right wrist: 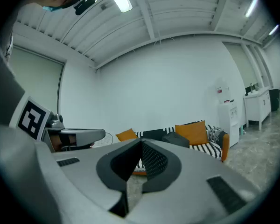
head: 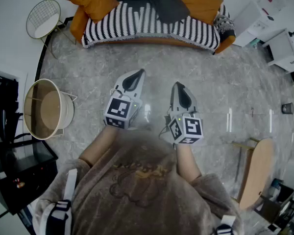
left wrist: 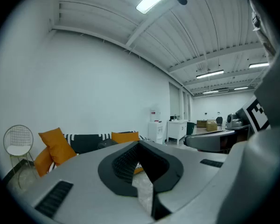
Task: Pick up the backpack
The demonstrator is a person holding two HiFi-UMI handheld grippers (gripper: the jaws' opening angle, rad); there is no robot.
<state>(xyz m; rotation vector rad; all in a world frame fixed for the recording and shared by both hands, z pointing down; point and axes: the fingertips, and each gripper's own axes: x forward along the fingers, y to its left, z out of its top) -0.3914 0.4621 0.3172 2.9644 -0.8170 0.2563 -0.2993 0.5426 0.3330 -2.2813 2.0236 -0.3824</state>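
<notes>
Left gripper (head: 134,80) and right gripper (head: 182,96): jaws pressed together, empty, frame centre. Backpack (head: 169,5) on striped sofa (head: 137,26), top of frame.

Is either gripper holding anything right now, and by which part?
Nothing is held. The left gripper and right gripper are both shut and empty, over the floor; the backpack lies untouched on the sofa.

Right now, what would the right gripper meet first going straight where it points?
Probably the black-and-white striped sofa, near the dark backpack. Only grey marble floor lies between, though depth is unclear.
</notes>
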